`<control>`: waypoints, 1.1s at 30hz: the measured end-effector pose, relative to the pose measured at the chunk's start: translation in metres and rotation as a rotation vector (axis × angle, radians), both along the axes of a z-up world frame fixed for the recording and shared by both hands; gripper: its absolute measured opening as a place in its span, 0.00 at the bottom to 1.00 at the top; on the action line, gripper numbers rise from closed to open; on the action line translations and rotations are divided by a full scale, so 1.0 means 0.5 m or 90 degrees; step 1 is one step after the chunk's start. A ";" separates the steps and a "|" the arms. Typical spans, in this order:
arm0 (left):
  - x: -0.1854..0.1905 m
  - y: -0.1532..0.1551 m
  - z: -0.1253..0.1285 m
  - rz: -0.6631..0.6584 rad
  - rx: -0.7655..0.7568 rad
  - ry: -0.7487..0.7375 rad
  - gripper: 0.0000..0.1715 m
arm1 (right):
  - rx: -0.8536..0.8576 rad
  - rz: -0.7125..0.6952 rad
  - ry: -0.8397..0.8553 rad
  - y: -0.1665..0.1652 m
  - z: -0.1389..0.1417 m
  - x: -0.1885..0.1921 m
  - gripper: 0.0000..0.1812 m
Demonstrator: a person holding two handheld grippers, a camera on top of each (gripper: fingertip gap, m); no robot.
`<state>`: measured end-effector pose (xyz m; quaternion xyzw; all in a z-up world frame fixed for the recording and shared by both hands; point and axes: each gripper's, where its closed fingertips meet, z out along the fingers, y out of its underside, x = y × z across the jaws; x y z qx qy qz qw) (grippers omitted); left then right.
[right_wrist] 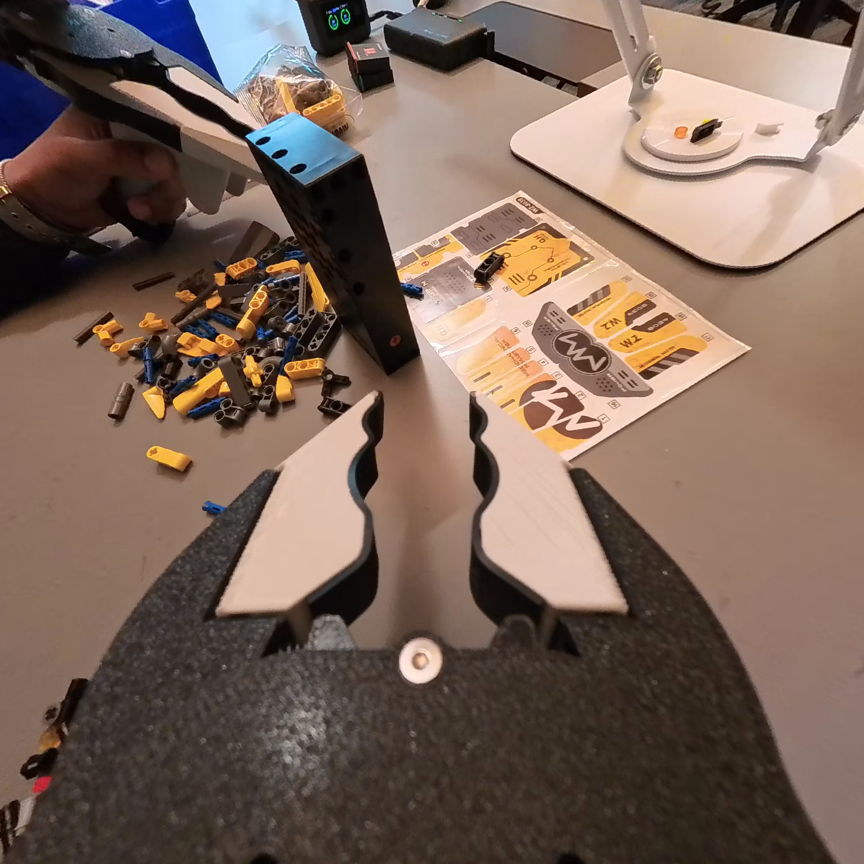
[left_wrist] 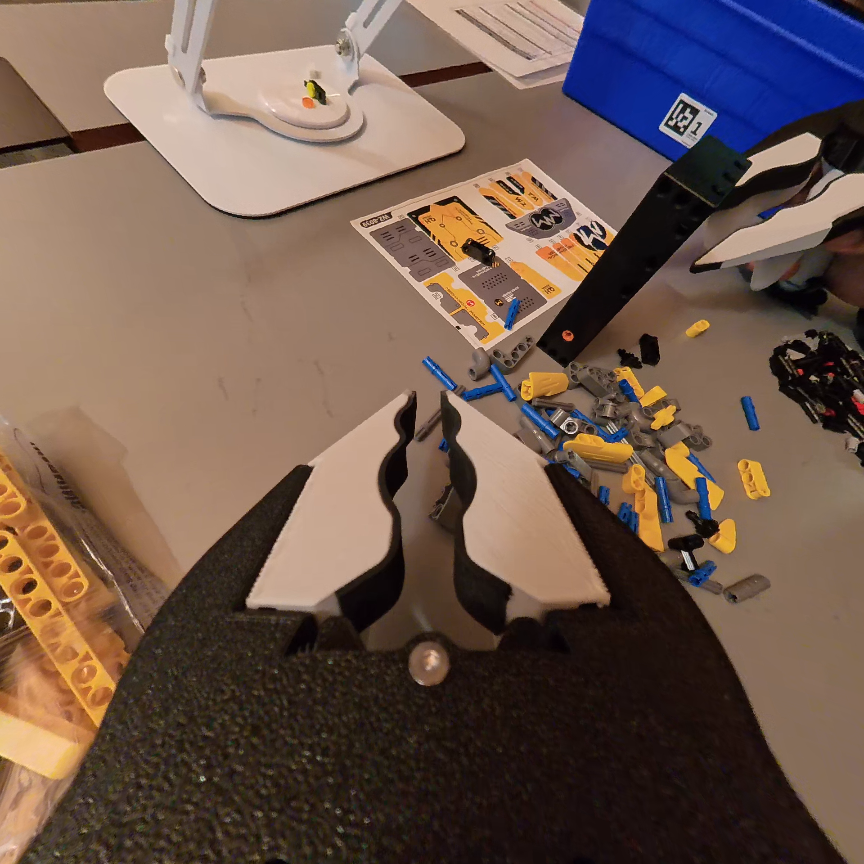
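Hovering at the near edge of the loose pieces (left_wrist: 622,449), the left gripper (left_wrist: 428,397) has its jaws almost shut, with only a slim gap between them. The right gripper (right_wrist: 425,397) gapes empty. A farther gripper (right_wrist: 234,140) pinches only the top of the tilted black block (right_wrist: 346,252). If that hold slipped, the block would likely topple left and scatter the pieces.

We find print on a yellow, grey and black sticker sheet (left_wrist: 486,252) lying flat on the worktop (left_wrist: 210,327), with small numbers beside its decals. A white tag (left_wrist: 687,120) with a square code and a digit sits on the blue bin (left_wrist: 724,56). A printed paper (left_wrist: 514,32) lies beyond it, too small to read. The right wrist view shows a small screen (right_wrist: 337,18) with green rings.
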<state>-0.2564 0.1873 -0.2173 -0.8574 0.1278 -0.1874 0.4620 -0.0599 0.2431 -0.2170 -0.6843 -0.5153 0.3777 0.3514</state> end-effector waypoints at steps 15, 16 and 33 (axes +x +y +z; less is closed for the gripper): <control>0.005 -0.001 -0.006 -0.008 -0.006 0.016 0.05 | 0.003 -0.001 -0.010 0.000 -0.005 -0.001 0.20; 0.005 -0.001 -0.006 -0.008 -0.006 0.017 0.05 | 0.002 -0.001 -0.009 0.000 -0.004 0.000 0.20; 0.007 -0.001 -0.008 -0.010 -0.007 0.026 0.05 | 0.007 -0.001 -0.017 -0.002 -0.008 -0.001 0.20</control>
